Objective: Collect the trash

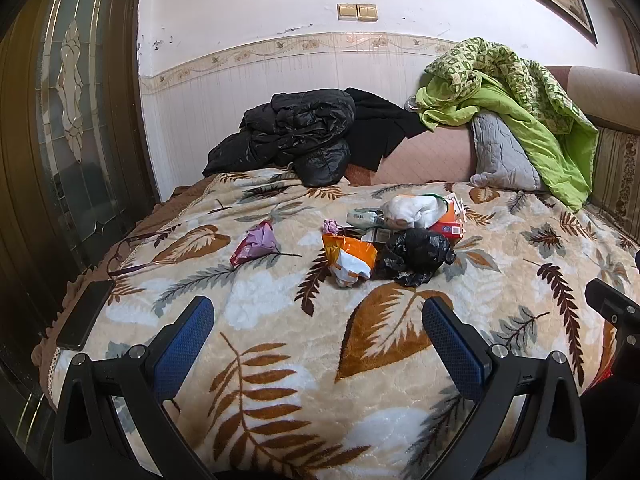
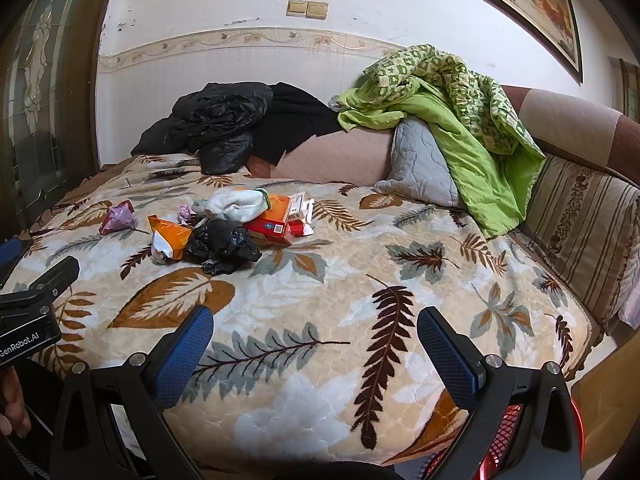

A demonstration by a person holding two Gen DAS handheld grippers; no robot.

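Left wrist view: your left gripper point(image 1: 318, 322) hangs over the near part of the leaf-print blanket point(image 1: 280, 392), its blue-padded fingers point(image 1: 186, 344) spread wide apart with nothing between them. The trash lies well ahead of you, in the middle of the bed. An orange and white snack wrapper point(image 1: 349, 260) sits closest, touching a crumpled black plastic bag point(image 1: 416, 255) on its right. Behind them a white crumpled bag point(image 1: 414, 210) rests on an orange-red carton point(image 1: 450, 222). A purple wrapper point(image 1: 254, 243) lies apart to the left, and a small pink scrap point(image 1: 331, 226) sits just behind the snack wrapper. A dark phone point(image 1: 86, 314) lies at the left edge of the bed. A black puffer jacket point(image 1: 298, 136) and a green quilt point(image 1: 508, 100) are piled against the wall.

Right wrist view: your right gripper point(image 2: 314, 326) also hovers above the blanket's near edge, fingers wide open and empty. From here the pile sits ahead and to the left, with the black plastic bag nearest and the snack wrapper touching its left side. A red mesh basket point(image 2: 504, 436) shows below the bed edge behind your right finger. The left gripper's body enters at the left edge, with part of your hand point(image 2: 12, 412) under it.
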